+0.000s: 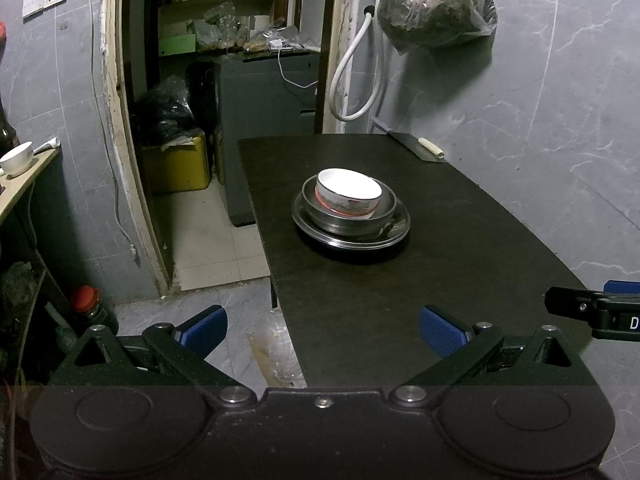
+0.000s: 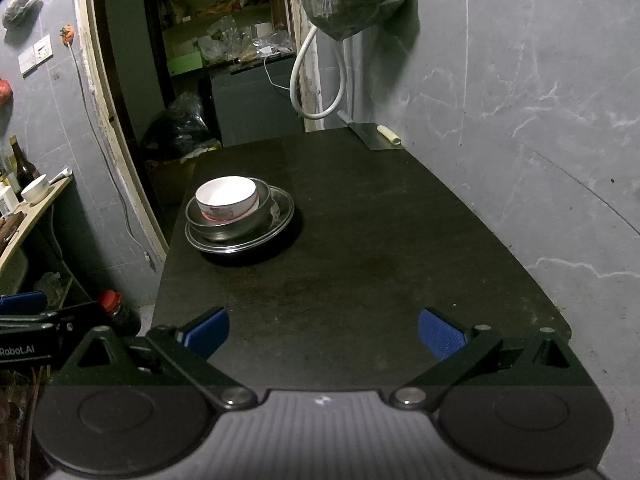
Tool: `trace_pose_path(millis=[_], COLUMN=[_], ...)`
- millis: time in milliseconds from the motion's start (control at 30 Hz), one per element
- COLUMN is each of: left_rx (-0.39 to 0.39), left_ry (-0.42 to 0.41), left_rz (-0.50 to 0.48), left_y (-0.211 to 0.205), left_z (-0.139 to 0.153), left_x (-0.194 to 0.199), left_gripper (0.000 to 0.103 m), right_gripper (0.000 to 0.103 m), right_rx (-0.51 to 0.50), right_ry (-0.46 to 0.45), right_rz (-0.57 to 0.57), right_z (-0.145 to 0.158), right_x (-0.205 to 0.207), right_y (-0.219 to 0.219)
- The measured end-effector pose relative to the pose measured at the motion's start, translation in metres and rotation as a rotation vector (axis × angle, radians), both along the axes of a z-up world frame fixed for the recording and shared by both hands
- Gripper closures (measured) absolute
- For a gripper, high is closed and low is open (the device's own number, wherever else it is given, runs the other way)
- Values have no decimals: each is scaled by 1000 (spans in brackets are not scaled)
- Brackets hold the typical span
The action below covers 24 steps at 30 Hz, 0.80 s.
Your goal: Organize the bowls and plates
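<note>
A white ceramic bowl (image 1: 349,195) with a red pattern sits inside a steel bowl (image 1: 347,220), which sits on a steel plate (image 1: 396,229) on the dark table (image 1: 400,292). The same stack shows in the right wrist view: white bowl (image 2: 226,200), steel bowl (image 2: 228,229), steel plate (image 2: 285,213). My left gripper (image 1: 322,330) is open and empty at the table's near left edge, well short of the stack. My right gripper (image 2: 323,332) is open and empty over the near part of the table (image 2: 360,248).
A cleaver (image 1: 416,146) lies at the table's far right corner by the tiled wall. A doorway with a cluttered storeroom (image 1: 224,80) opens at the left. A side shelf with a white cup (image 1: 17,159) stands far left. A red-capped bottle (image 1: 89,306) stands on the floor.
</note>
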<state>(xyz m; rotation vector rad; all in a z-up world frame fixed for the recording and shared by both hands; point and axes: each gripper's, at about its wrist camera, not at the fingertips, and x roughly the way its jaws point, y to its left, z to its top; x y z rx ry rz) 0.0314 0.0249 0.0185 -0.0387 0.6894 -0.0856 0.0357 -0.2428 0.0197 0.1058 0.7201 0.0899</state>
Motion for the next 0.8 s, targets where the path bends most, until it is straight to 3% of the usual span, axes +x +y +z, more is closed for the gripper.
trace_pose_path(millis=[800], left_rx=[-2], left_ry=[37], left_rz=[2], left_y=[13], left_z=[-8], left_x=[6], left_gripper=[1], right_gripper=[0], right_rx=[-5], right_ry=[37], right_rz=[-11], right_z=[-6], right_x=[10], right_y=[6])
